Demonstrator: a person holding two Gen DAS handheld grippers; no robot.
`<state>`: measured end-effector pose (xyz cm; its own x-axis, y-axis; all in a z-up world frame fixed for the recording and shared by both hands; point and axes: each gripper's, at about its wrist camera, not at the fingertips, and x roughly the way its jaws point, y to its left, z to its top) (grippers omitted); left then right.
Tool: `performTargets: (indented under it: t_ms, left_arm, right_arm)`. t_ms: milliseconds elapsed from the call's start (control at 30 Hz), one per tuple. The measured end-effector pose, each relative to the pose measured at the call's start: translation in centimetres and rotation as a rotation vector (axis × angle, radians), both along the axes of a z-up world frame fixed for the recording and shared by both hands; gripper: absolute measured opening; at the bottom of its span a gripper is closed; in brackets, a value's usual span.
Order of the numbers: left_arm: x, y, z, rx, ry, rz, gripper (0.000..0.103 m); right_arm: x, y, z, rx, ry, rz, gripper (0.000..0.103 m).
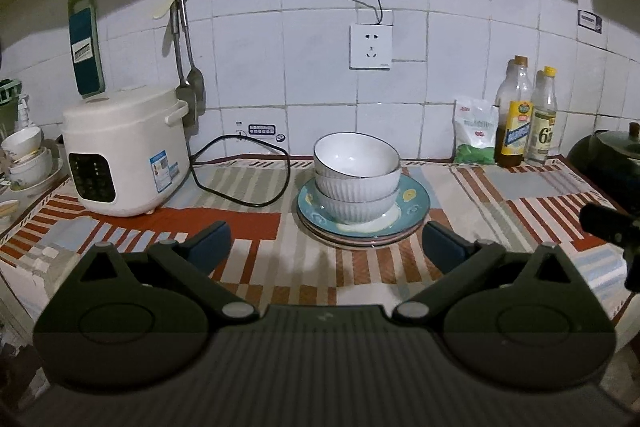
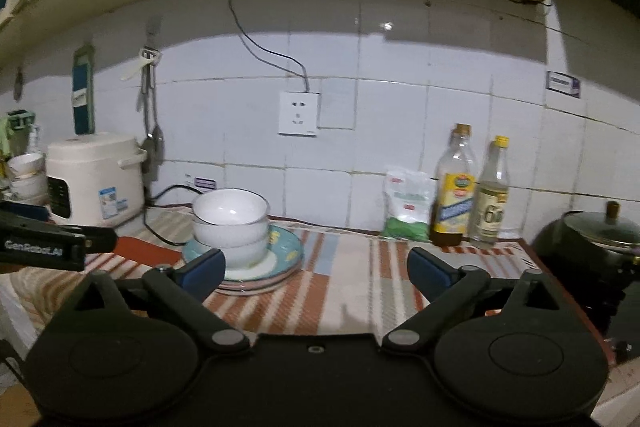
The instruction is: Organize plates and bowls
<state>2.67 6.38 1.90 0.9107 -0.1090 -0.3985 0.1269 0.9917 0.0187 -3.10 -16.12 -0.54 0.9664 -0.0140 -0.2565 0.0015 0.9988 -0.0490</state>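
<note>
Three white bowls are nested in a stack on a pile of plates; the top plate is teal with yellow marks and a pink rim shows beneath it. The pile sits on the striped cloth just beyond my left gripper, which is open, clear of the dishes and holds nothing. In the right wrist view the same bowls and plates lie ahead and to the left of my right gripper. It is open too, with only cloth between its fingers, and its left finger overlaps the plates' near edge in the picture.
A white rice cooker with a black cord stands to the left. More bowls are piled at the far left. Two bottles and a bag line the tiled wall. A dark lidded pot is at the right.
</note>
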Motion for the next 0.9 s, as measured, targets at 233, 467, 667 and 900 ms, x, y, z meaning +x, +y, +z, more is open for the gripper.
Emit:
performTargets:
  t_ms: [233,467,667,900]
  left_arm:
    - [-1.3,-0.3,-0.2,0.007,0.005,0.019,0.103]
    - [-2.7,-0.2,-0.5,0.011,-0.003,0.066,0.103]
    - [-3.4,-0.2,-0.7,0.012,0.005,0.068,0.103]
    - [-4.1,-0.6,-1.0,0.028,0.008,0.059,0.103]
  right_arm:
    - [-1.0,-0.1,0.1,-0.02,0.051,-0.059,0.103]
    - [-2.6,-0.7,0.4,-0.002,0.062,-0.09,0.103]
    - [-4.6,-0.2,0.6,-0.058,0.027,-0.135,0.103]
    - [-5.6,-0.6,0.3,-0.032,0.013,-0.144,0.103]
